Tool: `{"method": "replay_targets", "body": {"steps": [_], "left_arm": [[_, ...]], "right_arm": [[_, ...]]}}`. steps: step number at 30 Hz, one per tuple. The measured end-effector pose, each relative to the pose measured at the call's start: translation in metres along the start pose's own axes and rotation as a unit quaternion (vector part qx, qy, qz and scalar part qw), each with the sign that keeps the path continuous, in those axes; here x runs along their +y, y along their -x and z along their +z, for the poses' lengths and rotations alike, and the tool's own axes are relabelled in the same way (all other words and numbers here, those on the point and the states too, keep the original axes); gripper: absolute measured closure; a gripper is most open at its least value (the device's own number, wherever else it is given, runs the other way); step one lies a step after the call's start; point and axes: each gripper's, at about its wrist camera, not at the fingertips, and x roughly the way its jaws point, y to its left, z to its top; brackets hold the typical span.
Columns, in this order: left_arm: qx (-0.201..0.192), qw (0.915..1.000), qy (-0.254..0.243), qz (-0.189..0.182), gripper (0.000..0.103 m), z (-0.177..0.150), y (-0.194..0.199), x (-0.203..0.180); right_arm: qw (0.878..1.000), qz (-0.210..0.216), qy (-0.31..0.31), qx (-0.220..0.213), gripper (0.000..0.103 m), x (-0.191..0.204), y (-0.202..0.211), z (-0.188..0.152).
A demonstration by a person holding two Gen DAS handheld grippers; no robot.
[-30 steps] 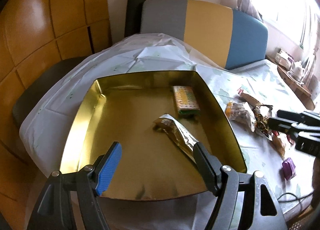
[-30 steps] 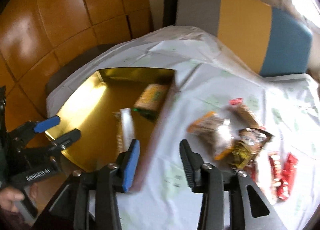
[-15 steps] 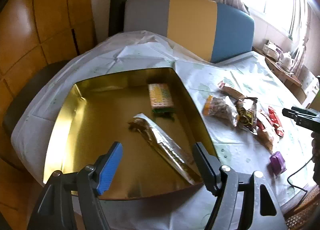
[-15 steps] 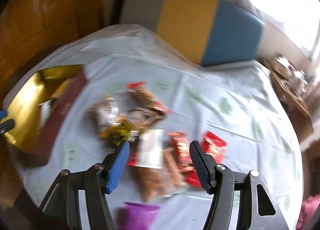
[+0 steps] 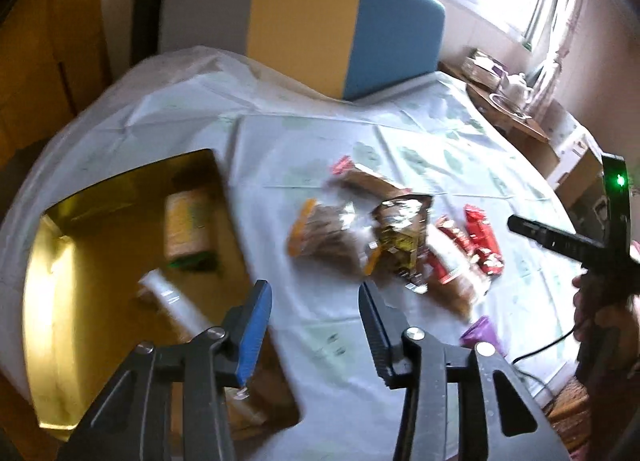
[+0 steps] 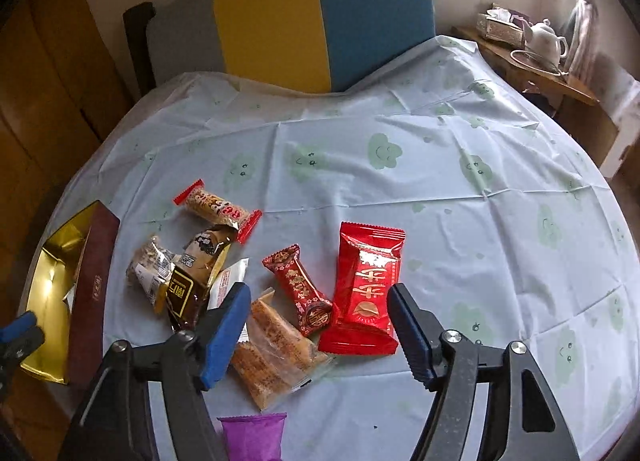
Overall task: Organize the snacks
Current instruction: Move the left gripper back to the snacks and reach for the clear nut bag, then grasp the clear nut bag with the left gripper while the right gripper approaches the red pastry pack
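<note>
A gold tray (image 5: 80,261) holds a green-yellow packet (image 5: 186,225) and a long silver packet (image 5: 172,297); its rim shows in the right wrist view (image 6: 48,281). Loose snacks lie on the tablecloth: a large red packet (image 6: 366,285), a small red packet (image 6: 298,289), a clear wafer pack (image 6: 272,345), a brown packet (image 6: 198,273), a red-ended bar (image 6: 216,207) and a purple packet (image 6: 252,435). My right gripper (image 6: 316,331) is open, above the wafer pack and red packets. My left gripper (image 5: 312,325) is open and empty over the tray's right edge.
A chair (image 6: 296,21) with grey, yellow and blue back stands behind the round table. A wooden side table with a teapot (image 6: 548,39) is at the far right. Wooden panels line the left wall. A black cable (image 5: 536,349) hangs by the table's front edge.
Both grippers have swung right, away from the tray towards the loose snacks. The right gripper now hangs over the red packets and wafer pack. Both stay open and empty.
</note>
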Motion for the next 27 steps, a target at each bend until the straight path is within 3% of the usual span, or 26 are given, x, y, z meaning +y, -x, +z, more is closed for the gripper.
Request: {"method": "replay_targets", "body": {"steps": [4, 6, 8, 9, 16, 21, 23, 27], "left_arm": [[0.051, 0.9955, 0.064, -0.049, 0.057, 0.020, -0.029, -0.006], [0.070, 0.9915, 0.098, -0.047, 0.054, 0.029, -0.043, -0.005], [0.091, 0.9846, 0.138, -0.056, 0.038, 0.038, -0.061, -0.004], [0.101, 0.9805, 0.159, -0.055, 0.035, 0.041, -0.070, -0.002], [0.139, 0.9590, 0.246, -0.013, 0.032, 0.053, -0.116, 0.006], [0.143, 0.9494, 0.279, 0.016, 0.027, 0.058, -0.136, 0.010], [0.134, 0.9489, 0.285, 0.024, 0.027, 0.061, -0.143, 0.010], [0.137, 0.9561, 0.252, 0.059, 0.023, 0.066, -0.162, 0.002]], "right_arm": [[1.000, 0.008, -0.001, -0.004, 0.027, 0.001, 0.004, -0.001], [1.000, 0.009, 0.003, -0.007, 0.026, 0.003, 0.006, 0.000], [1.000, 0.014, 0.005, -0.011, 0.026, 0.004, 0.008, 0.001], [1.000, 0.016, 0.005, -0.012, 0.025, 0.005, 0.009, 0.001], [0.999, 0.032, -0.003, -0.027, 0.025, 0.003, 0.020, 0.004], [0.999, 0.043, -0.003, -0.032, 0.024, 0.005, 0.025, 0.006], [0.998, 0.048, -0.002, -0.034, 0.024, 0.005, 0.026, 0.006], [0.998, 0.054, -0.003, -0.037, 0.019, 0.004, 0.028, 0.007]]}}
